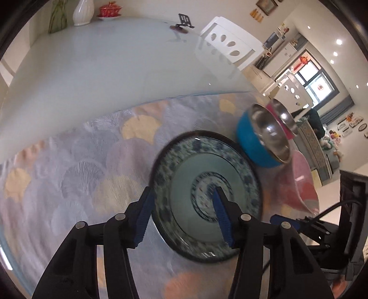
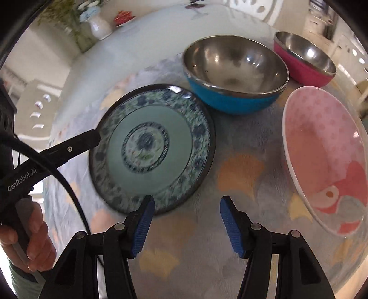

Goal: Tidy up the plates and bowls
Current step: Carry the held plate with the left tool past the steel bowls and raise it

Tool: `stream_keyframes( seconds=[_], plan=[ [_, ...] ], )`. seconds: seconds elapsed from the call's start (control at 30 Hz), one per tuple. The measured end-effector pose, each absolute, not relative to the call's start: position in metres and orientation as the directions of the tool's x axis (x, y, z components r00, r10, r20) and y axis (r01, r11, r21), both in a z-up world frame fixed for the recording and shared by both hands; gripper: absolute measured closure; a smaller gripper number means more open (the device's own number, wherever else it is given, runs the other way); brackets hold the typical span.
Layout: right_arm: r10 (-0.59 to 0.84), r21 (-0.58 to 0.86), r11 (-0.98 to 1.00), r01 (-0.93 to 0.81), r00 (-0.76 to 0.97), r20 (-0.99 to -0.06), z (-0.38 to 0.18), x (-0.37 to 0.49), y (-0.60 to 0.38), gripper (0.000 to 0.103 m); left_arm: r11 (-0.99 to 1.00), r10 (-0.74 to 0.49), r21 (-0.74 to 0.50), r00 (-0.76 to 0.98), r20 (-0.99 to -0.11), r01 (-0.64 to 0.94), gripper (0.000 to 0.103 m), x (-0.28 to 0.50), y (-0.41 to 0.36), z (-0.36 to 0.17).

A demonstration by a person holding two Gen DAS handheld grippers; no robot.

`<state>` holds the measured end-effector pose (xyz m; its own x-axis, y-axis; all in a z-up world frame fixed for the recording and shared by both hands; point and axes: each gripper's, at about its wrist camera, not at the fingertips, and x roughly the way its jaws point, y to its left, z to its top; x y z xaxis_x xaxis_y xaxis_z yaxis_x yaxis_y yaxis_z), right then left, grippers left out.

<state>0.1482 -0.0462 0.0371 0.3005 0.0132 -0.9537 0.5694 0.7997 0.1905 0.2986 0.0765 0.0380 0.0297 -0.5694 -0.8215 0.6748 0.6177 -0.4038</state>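
A blue-and-white patterned plate (image 1: pixel 184 168) (image 2: pixel 149 140) lies on the scalloped cloth. My left gripper (image 1: pixel 182 193) is open and straddles the plate's left rim, one finger outside the rim and the other over its centre, with a wide gap between the pads. My right gripper (image 2: pixel 186 202) is open over the cloth at the plate's near edge, with nothing between its fingers. Behind the plate stands a blue steel-lined bowl (image 2: pixel 230 103) (image 1: pixel 250 138), with a pink steel-lined bowl (image 2: pixel 303 69) (image 1: pixel 287 131) further back. A pink fish-patterned bowl (image 2: pixel 322 142) (image 1: pixel 296 181) sits to the right.
The cloth (image 2: pixel 230 230) covers the near part of a pale glass table (image 1: pixel 92 76). At the far edge stand a white vase (image 1: pixel 82 11), a red tea set (image 1: pixel 109 10) and a black phone stand (image 1: pixel 184 21). A white chair (image 1: pixel 230 43) sits beyond. A hand (image 2: pixel 34 232) holds the left gripper's handle.
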Motion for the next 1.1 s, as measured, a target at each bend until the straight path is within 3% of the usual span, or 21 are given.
stream_keyframes(
  seconds=[0.27, 0.57, 1.1],
  plan=[
    [-0.027, 0.149, 0.809, 0.568, 0.289, -0.957, 0.024, 0.164, -0.050, 0.046, 0.624, -0.582, -0.438, 0.010, -0.813, 0.648, 0.072, 0.318, 0.076, 0.018],
    [-0.049, 0.130, 0.833, 0.538, 0.305, -0.951, 0.018, 0.172, -0.050, 0.059, 0.615, -0.599, -0.466, -0.007, -0.801, 0.636, 0.073, 0.320, 0.078, 0.009],
    [-0.021, 0.158, 0.879, 0.450, 0.367, -0.930, 0.049, 0.179, -0.018, 0.059, 0.692, -0.578, -0.393, 0.139, -0.804, 0.606, 0.073, 0.301, 0.124, 0.054]
  ],
)
